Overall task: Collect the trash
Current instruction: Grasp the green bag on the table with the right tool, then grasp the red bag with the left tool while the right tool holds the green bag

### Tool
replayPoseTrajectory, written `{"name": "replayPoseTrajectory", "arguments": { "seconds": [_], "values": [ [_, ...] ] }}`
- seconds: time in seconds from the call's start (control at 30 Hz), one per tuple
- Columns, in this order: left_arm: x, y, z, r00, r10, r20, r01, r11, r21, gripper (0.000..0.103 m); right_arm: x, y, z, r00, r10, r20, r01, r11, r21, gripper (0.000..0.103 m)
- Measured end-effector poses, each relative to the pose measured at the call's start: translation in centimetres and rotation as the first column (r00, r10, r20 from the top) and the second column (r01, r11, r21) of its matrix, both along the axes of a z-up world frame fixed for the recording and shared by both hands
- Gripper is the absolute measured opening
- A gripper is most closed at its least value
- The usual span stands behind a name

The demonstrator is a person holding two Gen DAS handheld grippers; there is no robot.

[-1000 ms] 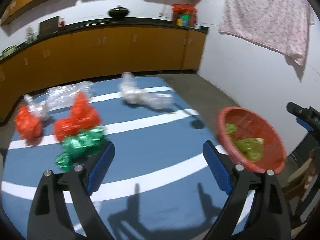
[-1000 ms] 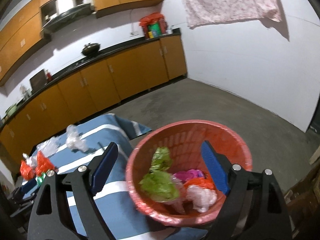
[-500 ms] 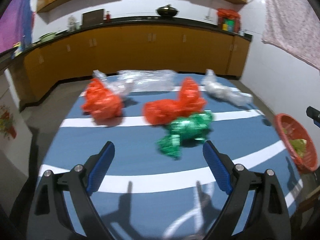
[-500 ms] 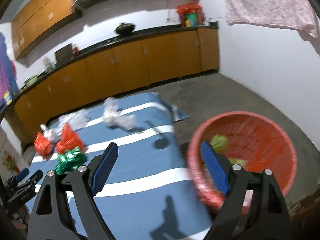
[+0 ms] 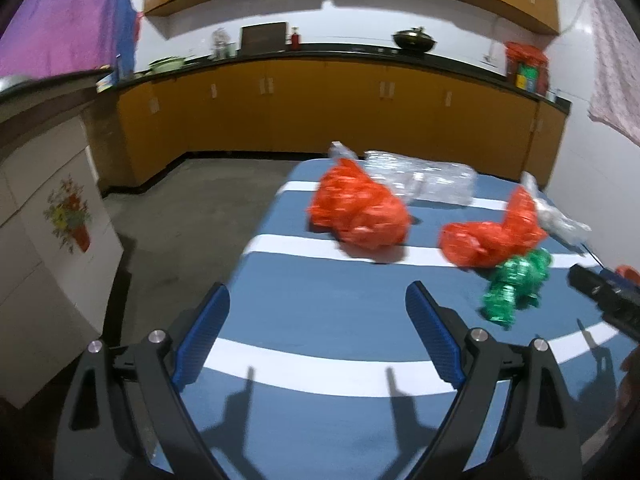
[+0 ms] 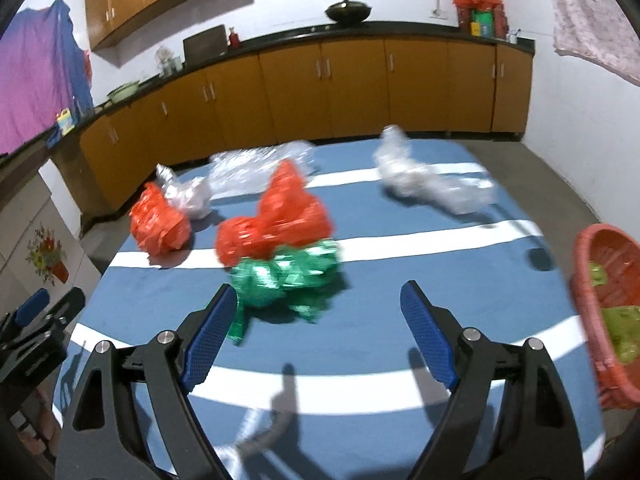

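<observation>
- Right gripper (image 6: 320, 320): fingers spread, empty, above the blue striped table (image 6: 400, 368).
- Green wrapper (image 6: 286, 276): just ahead at 11 o'clock, long axis lying crosswise; right is probably the nearer tool.
- Left gripper (image 5: 318, 326): also spread, empty; wrapper at its 2 o'clock.
- Red basket (image 6: 588, 304): 3 o'clock.

Dim indoor light, motion blur, fisheye warp

Red basket (image 6: 600, 304) cut by edge, green wrapper (image 6: 288, 276) blurred
</observation>
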State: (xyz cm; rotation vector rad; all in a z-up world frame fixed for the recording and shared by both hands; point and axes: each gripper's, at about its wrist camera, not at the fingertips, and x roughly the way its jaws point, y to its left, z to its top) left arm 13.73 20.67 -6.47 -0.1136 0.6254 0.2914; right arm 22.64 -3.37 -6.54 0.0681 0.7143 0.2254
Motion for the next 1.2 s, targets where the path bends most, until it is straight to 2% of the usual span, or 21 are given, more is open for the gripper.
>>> {"name": "replayPoseTrajectory", "arguments": {
  "seconds": [0.17, 0.37, 0.5, 0.73, 0.83, 0.87, 1.2],
  "values": [
    [-0.1, 2.5, -0.2, 0.999, 0.048, 0.0, -0.048, 0.999, -0.018, 0.088, 1.5, 2.9, -0.9, 0.999, -0.034, -0.008, 0.034, 0.999, -0.013, 0.083],
    [0.2, 4.3, -0.5, 0.997, 0.072, 0.001, -0.072, 0.997, -0.028, 0.088, 3.1, 4.2, -2.2, 0.996, -0.075, -0.039, 0.073, 0.996, -0.055, 0.082],
    [0.6, 4.4, -0.6, 0.998, 0.07, 0.006, -0.07, 0.997, -0.038, 0.089, 3.7, 3.9, -2.8, 0.994, -0.062, -0.085, 0.058, 0.997, -0.057, 0.067],
    [1.3, 3.3, -0.6, 0.999, 0.044, 0.01, -0.044, 0.998, -0.042, 0.089, 2.9, 2.9, -2.7, 0.997, -0.018, -0.076, 0.011, 0.996, -0.092, 0.036],
    [1.5, 2.4, -0.4, 1.0, 0.023, 0.016, -0.023, 0.999, -0.043, 0.089, 2.4, 1.7, -2.6, 0.997, -0.024, -0.068, 0.017, 0.995, -0.102, 0.03],
    [1.6, 1.9, -0.3, 1.0, 0.013, 0.018, -0.012, 0.999, -0.042, 0.089, 2.2, 1.2, -2.5, 0.997, -0.03, -0.064, 0.024, 0.994, -0.102, 0.024],
    [4.1, -3.5, 0.5, 0.993, -0.116, 0.032, 0.117, 0.992, -0.039, 0.089, 1.4, -5.4, -2.2, 0.992, -0.119, -0.044, 0.115, 0.99, -0.088, 0.021]
  ]
}}
